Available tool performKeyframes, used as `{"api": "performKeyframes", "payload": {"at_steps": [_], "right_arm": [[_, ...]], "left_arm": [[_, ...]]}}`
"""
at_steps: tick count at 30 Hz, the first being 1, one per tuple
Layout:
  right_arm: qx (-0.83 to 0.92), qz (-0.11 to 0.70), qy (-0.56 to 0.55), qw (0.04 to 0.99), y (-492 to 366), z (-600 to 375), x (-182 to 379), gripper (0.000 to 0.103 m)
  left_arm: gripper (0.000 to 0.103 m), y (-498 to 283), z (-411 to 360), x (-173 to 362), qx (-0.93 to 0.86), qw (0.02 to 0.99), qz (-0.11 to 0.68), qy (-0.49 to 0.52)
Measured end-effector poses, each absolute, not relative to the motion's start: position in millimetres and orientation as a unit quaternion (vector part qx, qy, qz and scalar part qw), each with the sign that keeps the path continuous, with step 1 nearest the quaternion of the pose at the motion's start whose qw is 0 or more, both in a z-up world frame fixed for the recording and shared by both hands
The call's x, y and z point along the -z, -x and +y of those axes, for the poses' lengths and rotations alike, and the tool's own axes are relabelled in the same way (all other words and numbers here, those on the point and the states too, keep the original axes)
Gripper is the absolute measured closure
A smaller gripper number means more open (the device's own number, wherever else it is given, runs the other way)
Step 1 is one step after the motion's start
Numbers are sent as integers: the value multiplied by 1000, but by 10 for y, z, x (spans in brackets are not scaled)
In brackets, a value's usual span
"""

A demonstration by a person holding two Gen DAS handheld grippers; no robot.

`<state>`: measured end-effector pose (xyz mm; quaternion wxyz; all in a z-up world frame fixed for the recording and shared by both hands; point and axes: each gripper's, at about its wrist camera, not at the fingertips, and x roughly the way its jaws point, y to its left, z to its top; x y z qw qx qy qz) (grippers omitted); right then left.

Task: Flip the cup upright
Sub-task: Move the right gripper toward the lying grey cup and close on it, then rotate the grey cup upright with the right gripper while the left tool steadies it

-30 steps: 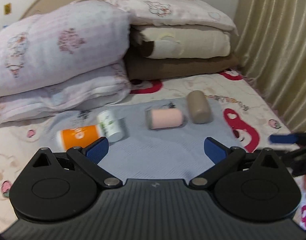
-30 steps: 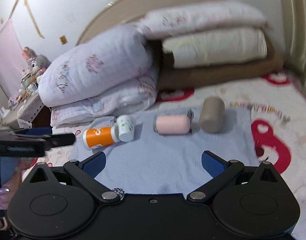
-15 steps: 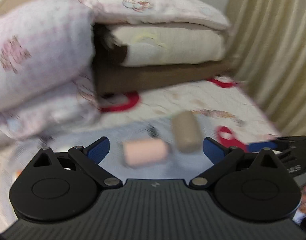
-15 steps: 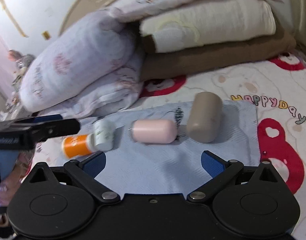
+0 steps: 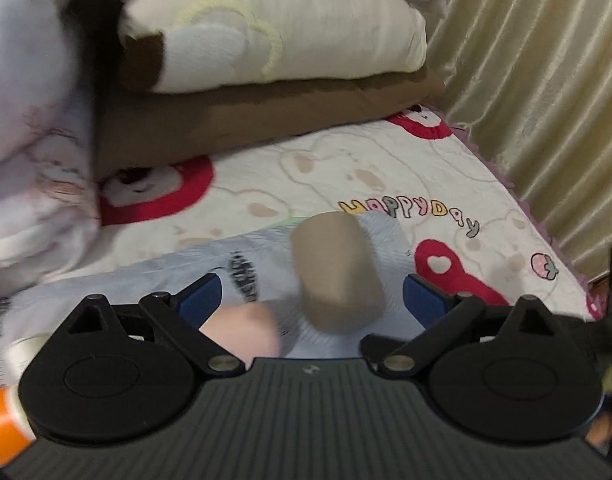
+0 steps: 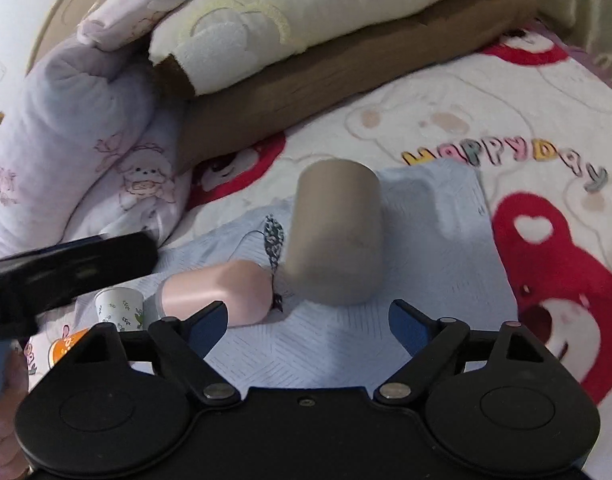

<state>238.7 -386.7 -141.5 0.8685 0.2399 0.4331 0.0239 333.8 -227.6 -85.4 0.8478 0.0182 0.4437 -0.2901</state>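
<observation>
A taupe cup (image 5: 336, 270) (image 6: 336, 236) lies on its side on a light blue cloth (image 6: 438, 248), closed base toward me. A pink cup (image 6: 221, 292) (image 5: 245, 328) lies on its side to its left. My left gripper (image 5: 312, 300) is open and empty, its blue pads either side of the taupe cup's near end, just short of it. My right gripper (image 6: 308, 324) is open and empty, just in front of the taupe cup. The left gripper also shows in the right wrist view as a dark blur (image 6: 69, 268) at the left.
A white leaf-print paper cup (image 6: 119, 306) and an orange cup (image 6: 67, 346) lie further left on the cloth. Stacked pillows and folded quilts (image 6: 265, 40) rise behind the cups. A curtain (image 5: 546, 80) hangs along the bed's right edge.
Both grippers have moved forward and to the right, closing in on the taupe cup. The white and orange cups have slid to the left edge of both views. Both jaws stayed open.
</observation>
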Motion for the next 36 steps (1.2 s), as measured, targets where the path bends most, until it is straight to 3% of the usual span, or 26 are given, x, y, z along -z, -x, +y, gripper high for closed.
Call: {"api": "performKeyframes", "payload": {"at_steps": [5,11,19,27,36], "right_arm": [[-29,420,-225,879,-2489,-3875,1580,15],[4,414,-250,875,-2666,-3980,1675,15],[6,425,-246,871,-2751,-4016,1844,25],[-12,423,-267,866,-2758,-4036,1881,32],[-6,423,-268,865,-2803,-4110,1924,27]], "left_arm": [[17,-3667,-2495,1176,301,824,480,7],[23,-3947,-2640,1389,315,791,524,26],[49,-4075,-2701,1572,329,771,543,49],[44,-4148,-2680,1702,329,755,563,69],[35,-4159,-2856,1793,341,746,569,55]]}}
